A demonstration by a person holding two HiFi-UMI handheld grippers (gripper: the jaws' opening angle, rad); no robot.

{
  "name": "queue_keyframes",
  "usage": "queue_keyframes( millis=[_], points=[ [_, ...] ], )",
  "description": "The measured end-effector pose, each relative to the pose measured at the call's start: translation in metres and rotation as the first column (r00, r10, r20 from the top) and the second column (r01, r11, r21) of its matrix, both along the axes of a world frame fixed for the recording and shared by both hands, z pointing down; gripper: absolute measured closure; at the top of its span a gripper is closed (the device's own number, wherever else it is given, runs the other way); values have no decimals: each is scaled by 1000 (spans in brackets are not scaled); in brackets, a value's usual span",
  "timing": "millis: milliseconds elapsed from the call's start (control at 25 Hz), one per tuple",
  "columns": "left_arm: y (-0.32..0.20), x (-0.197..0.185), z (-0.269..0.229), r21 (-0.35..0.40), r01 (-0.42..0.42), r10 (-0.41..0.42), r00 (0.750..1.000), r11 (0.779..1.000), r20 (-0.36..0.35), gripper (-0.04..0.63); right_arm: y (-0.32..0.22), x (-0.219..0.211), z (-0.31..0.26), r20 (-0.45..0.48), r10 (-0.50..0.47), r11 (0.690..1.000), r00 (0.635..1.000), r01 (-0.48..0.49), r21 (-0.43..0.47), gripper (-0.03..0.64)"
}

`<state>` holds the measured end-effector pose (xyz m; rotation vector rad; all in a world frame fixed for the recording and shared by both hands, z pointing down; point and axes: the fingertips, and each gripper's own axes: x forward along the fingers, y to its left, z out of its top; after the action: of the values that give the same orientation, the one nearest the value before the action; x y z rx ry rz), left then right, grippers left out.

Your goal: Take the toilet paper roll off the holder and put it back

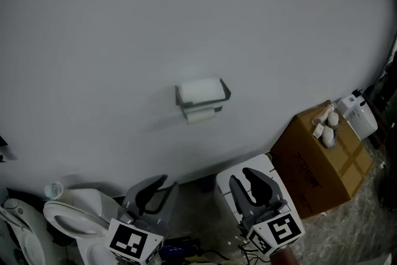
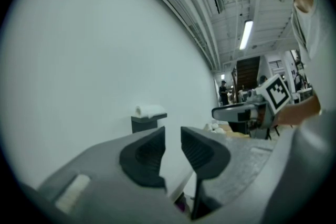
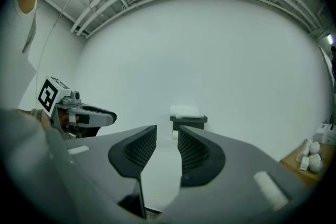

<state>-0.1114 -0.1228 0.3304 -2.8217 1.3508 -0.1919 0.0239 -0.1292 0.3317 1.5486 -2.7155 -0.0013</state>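
Note:
A grey holder (image 1: pixel 220 94) is fixed to the white wall in the middle of the head view. A white toilet paper roll (image 1: pixel 200 90) lies on top of it, and a strip of white paper (image 1: pixel 201 113) shows under it. Both grippers are low in the frame, well short of the holder. My left gripper (image 1: pixel 162 182) is open with nothing between its jaws, and my right gripper (image 1: pixel 253 174) is open and empty too. The left gripper view shows the roll (image 2: pixel 149 110) and holder (image 2: pixel 148 122) beyond my left gripper (image 2: pixel 172 131). The right gripper view shows the roll (image 3: pixel 186 111) past my right gripper (image 3: pixel 167 131).
A white toilet (image 1: pixel 74 220) stands at the lower left. A white bin (image 1: pixel 229 186) sits under the right gripper. To its right is a cardboard box (image 1: pixel 319 164) with small pale items (image 1: pixel 327 124) on top and a white container (image 1: pixel 360 115) behind it.

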Motion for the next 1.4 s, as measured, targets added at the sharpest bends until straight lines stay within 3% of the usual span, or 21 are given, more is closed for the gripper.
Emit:
queue_keyframes(
  millis=[320,520,1400],
  points=[
    [-33,-8,12,-46,-26,26,1000,999,-9,511,-27,-4,6,-7,35,999,999,-36,-32,503],
    [-54,-12,6,18,-37,37,999,999,-3,505,-38,-5,9,-4,39,999,999,-39,-36,503],
    [-156,21,-20,66,-9,8,1000,998,28,451,-95,28,-5,-7,6,1000,1000,-6,5,503]
  ],
)
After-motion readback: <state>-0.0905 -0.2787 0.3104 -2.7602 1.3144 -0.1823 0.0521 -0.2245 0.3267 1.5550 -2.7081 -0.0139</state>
